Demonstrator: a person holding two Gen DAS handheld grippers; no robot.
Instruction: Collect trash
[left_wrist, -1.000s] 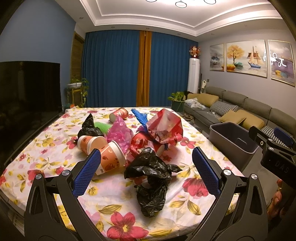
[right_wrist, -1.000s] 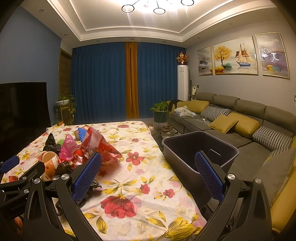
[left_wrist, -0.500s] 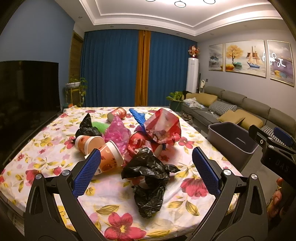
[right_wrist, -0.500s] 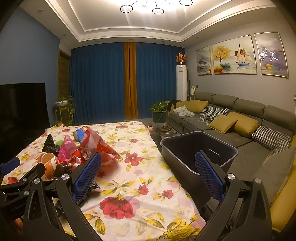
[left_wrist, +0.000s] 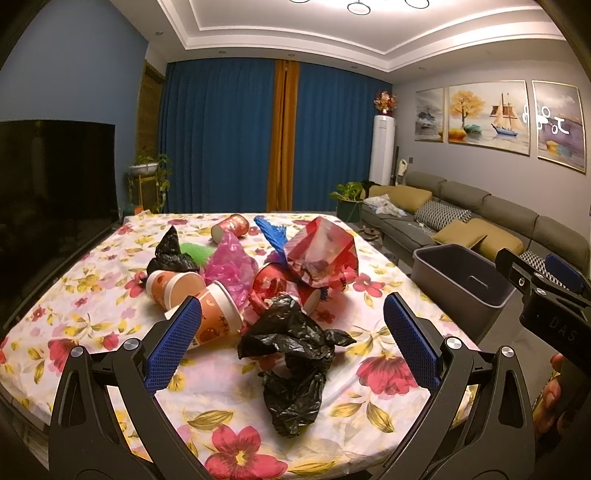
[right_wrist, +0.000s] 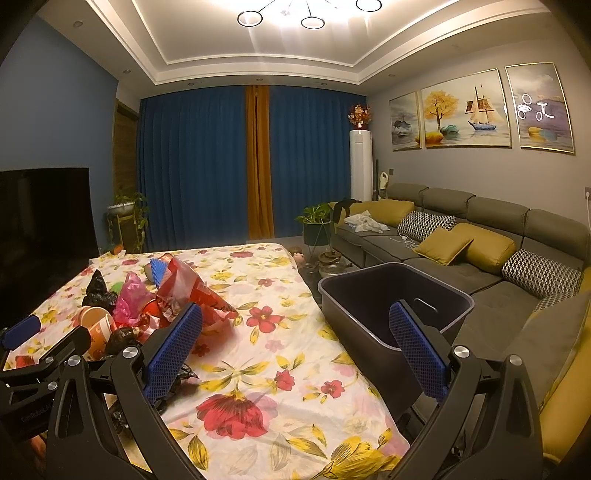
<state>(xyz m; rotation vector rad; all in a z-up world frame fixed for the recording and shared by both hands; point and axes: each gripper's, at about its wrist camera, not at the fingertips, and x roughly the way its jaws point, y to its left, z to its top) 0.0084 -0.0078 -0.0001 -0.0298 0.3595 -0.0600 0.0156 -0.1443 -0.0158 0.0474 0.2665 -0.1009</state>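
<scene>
Hovering with fingers spread wide, the left gripper frames the black bag low in frame — seemingly first pick. Right gripper, fingers released too, waits beside the grey bin at centre-right.

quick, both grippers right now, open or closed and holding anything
Left gripper: open, holding nothing, above the black bag.
Right gripper: open, holding nothing, between table and grey bin.

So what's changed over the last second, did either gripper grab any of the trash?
No grab. The left gripper has eased slightly closer to the crumpled black plastic bag, jaws wide open. The right gripper barely shifted, open beside the dark grey plastic bin. The trash pile on the floral tablecloth lies as before.
</scene>
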